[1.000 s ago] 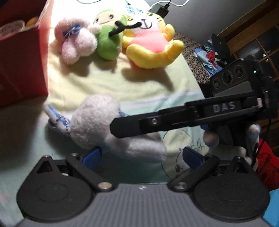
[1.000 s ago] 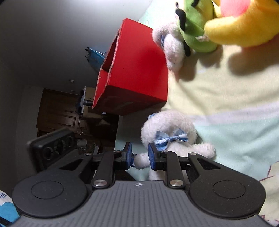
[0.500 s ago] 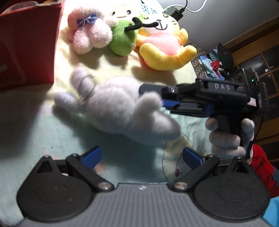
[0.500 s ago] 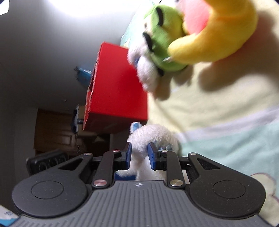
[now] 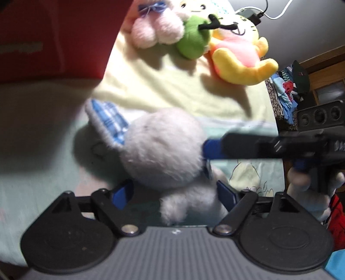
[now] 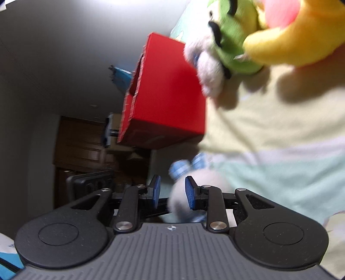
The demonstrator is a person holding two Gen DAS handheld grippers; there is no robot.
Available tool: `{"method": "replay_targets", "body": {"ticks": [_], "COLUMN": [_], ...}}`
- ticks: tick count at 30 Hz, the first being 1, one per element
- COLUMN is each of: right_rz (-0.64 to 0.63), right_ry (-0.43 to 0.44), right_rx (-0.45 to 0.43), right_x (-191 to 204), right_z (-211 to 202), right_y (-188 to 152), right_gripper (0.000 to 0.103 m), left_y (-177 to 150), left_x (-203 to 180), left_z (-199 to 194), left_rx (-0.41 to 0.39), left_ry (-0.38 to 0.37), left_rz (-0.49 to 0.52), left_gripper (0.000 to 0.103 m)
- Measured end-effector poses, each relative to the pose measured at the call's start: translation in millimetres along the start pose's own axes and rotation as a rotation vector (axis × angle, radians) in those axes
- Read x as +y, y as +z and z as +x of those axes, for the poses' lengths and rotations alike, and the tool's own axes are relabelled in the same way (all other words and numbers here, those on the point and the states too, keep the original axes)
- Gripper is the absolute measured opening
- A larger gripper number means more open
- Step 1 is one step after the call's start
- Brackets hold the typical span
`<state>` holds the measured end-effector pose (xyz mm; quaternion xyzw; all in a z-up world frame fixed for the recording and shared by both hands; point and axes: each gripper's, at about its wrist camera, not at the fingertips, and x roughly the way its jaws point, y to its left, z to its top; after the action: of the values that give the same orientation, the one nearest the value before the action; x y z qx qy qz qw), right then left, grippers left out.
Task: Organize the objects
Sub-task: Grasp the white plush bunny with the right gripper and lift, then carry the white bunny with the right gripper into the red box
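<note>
A white plush rabbit (image 5: 163, 150) with blue checked ears hangs above the bed, blurred by motion. My right gripper (image 6: 171, 191) is shut on part of it; its blue pad shows against the toy in the left wrist view (image 5: 212, 148). My left gripper (image 5: 174, 193) is open, its jaws wide apart around the rabbit's lower end without pinching it. A red box (image 6: 168, 97) stands at the bed's left and fills the upper left of the left wrist view (image 5: 54, 38).
A pink plush (image 5: 155, 28), a green plush (image 5: 193, 38) and a yellow cat plush (image 5: 239, 53) lie together at the bed's far end. A charger and cables (image 5: 254, 15) lie behind them. Clothes (image 5: 286, 86) and dark wooden furniture stand right of the bed.
The right gripper has carried the rabbit left and nearer to my left gripper. The rabbit now sits between the left jaws. The red box looms larger.
</note>
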<state>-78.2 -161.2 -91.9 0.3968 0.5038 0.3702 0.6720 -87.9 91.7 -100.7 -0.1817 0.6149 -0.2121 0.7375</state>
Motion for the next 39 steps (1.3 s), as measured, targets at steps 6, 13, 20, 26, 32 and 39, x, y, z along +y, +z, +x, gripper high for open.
{"method": "replay_targets", "body": {"ticks": [6,13,20,26,32,39], "right_rz": [-0.036,0.001,-0.043,-0.001,0.058,0.001], "right_ry": [-0.032,0.038,0.03,0.047,0.107,0.131], "right_rx": [0.107,0.15,0.196,0.189,0.107,-0.011], "right_x": [-11.6,-19.1,-22.1,-32.6,-32.1,-2.0], "right_z": [23.4,40.0,32.1,35.8,17.4,-13.3], "right_y": [1.1,2.6,2.7,-8.5,-19.3,-20.5], "right_gripper": [0.03,0.041,0.046,0.046,0.042,0.042], "left_y": [-2.4,-10.9,-7.8,4.1,8.1,17.5], "left_x": [0.0,-1.8,-3.3,-9.1,-31.3,-61.2], "left_z": [-2.4,-5.4,-8.2,-3.5,-8.1,-34.8], "left_rx": [-0.028,-0.013,-0.032,-0.061,-0.094,-0.178], "left_ry": [0.02,0.038,0.03,0.045,0.118,0.093], "left_rz": [0.013,0.03,0.05,0.079,0.196,0.312], "left_gripper": [0.08,0.081,0.081,0.083,0.083,0.083]}}
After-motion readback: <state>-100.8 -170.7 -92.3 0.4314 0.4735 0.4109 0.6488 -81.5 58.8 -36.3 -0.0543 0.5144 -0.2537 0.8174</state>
